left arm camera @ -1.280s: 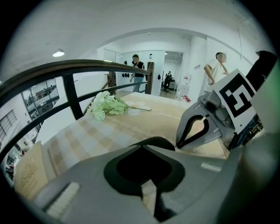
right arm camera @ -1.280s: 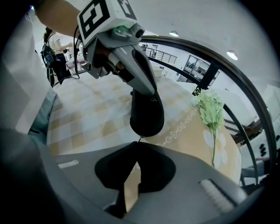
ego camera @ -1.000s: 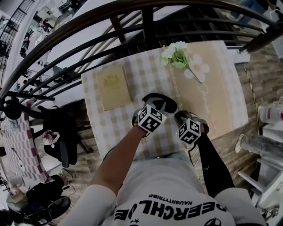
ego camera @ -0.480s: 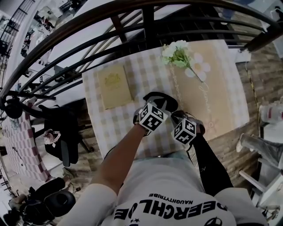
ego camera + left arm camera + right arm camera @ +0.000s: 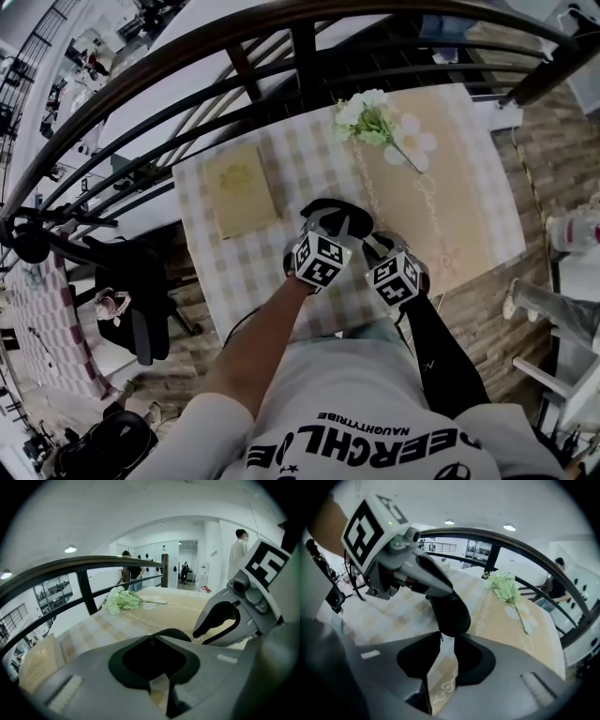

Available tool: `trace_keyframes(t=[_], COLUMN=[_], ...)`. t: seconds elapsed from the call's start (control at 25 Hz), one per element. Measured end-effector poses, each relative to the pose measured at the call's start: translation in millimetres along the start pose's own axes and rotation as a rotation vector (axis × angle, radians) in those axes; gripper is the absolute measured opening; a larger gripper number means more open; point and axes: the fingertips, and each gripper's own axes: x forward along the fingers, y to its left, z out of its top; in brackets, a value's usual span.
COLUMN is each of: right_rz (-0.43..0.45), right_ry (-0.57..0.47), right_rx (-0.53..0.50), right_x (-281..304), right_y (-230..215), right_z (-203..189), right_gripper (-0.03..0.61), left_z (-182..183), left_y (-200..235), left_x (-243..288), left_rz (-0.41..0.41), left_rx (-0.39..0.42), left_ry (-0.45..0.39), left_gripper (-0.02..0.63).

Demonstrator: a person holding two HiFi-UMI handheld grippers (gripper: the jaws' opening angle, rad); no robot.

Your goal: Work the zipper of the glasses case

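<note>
Black glasses case (image 5: 450, 612) lies on checked tablecloth (image 5: 251, 267), near table's front edge, beside beige runner (image 5: 459, 197). Left gripper (image 5: 151, 638) pressed together, tips clamped on case's far end. Right gripper (image 5: 449, 635) nearly closed, only narrow slit between jaws, tips at case's near end; whether they pinch zipper pull too small to tell. Green-white flower (image 5: 370, 117) and tan book (image 5: 239, 187) lie farther back, well apart from case.

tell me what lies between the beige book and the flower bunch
Only bare checked tablecloth, between the flat beige book and green-white flower bunch, per the head view.
</note>
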Motion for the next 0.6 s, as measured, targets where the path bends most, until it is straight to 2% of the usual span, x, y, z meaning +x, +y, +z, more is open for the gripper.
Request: trace_keyframes(t=[0.16,0.32,0.44,0.6], right_rz=[-0.065,-0.117,-0.145,-0.174], right_ry=[-0.102,-0.200,-0.271,-0.365], right_rx=[0.114,0.193,0.221,0.221], right_x=[-19.3,-42.8,-61.9,-77.0], right_y=[-9.0,-16.2,-21.8,-5.7], right_z=[17.1,38.8,56.0,92.6], right_gripper=[0.156,0.167,0.170,0.176], left_z=[2.7,24.6,47.7,63.3], left_y=[8.5,21.1,25.8,43.3], left_x=[-18.9,-45.0,-65.1,-107.5], left_rz=[0.036,0.061,0.082,0.114], left_rx=[-0.031,-0.051,-0.051,-0.041], left_ry=[-0.042,-0.118,-0.175,-0.263], left_gripper=[0.048,0.048,0.048,0.048])
